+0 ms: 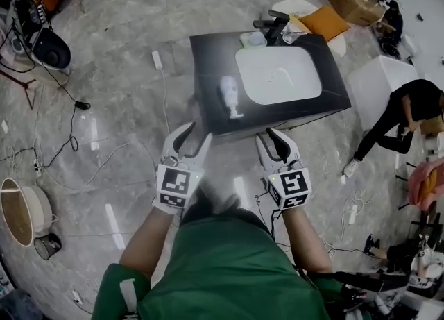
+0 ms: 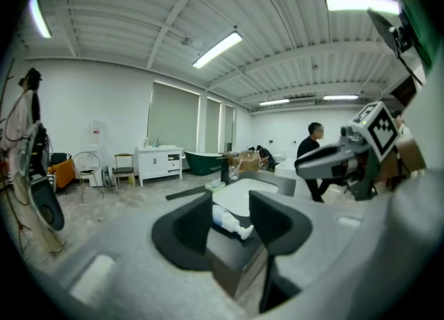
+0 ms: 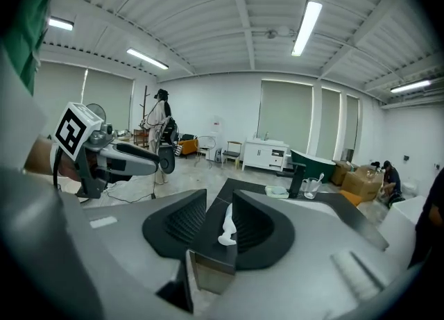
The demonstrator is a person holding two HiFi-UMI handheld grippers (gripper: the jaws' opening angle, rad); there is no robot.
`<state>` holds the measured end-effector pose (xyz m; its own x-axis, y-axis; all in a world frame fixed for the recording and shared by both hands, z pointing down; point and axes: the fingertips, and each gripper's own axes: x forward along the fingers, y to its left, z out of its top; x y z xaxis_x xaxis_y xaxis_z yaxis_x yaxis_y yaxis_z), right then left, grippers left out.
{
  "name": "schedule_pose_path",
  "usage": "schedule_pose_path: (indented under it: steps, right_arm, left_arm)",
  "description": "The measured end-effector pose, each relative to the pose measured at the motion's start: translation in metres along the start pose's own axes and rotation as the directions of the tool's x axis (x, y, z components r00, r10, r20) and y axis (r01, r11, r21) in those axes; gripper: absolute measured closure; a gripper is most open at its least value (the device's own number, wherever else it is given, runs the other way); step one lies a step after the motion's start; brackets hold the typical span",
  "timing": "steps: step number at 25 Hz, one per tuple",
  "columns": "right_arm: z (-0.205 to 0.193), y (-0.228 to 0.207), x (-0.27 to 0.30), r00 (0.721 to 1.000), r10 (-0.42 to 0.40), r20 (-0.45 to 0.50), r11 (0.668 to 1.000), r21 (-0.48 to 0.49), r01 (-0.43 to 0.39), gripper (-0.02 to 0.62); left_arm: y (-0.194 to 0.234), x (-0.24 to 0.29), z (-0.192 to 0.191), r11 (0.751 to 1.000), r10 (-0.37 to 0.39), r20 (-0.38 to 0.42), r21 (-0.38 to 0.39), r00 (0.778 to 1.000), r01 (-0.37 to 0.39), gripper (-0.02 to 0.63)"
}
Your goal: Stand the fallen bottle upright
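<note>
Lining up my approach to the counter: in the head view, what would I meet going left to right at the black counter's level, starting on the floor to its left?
white power strip on the floor → fallen white plastic bottle → white rounded sink basin → person in black, bending over

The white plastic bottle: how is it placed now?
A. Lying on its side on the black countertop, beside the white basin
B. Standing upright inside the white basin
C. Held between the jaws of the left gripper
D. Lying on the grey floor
A: the head view shows the white plastic bottle lying flat on the black countertop next to the white basin.
</note>
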<state>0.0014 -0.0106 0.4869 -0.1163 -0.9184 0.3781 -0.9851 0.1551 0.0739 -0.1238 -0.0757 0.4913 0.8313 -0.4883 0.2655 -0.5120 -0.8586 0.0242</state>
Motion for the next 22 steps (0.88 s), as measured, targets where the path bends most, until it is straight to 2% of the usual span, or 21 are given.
schedule_pose_path:
  steps: [6,12,16,22]
  right_arm:
    - [-0.017,0.005,0.025,0.996,0.056,-0.069,0.997,-0.048,-0.059,0.480]
    - [-0.043,-0.006,0.052,0.984,0.122,-0.130,0.990,-0.048,-0.129,0.480]
    - [-0.060,-0.019,0.076,0.967,0.173,-0.189,0.979,-0.076,-0.190,0.480]
    - [-0.077,-0.039,0.106,0.939,0.259,-0.226,0.954,-0.093,-0.285,0.482]
  left_arm:
    - [0.009,0.011,-0.015,1.000,-0.007,-0.038,-0.018,0.999,0.007,0.442]
    - [0.011,0.027,-0.030,1.000,-0.004,-0.088,-0.013,0.996,0.003,0.442]
    - [0.015,0.044,-0.035,1.000,0.010,-0.120,-0.026,0.993,-0.013,0.442]
    - [0.017,0.076,-0.040,0.997,0.055,-0.171,-0.036,0.984,-0.062,0.442]
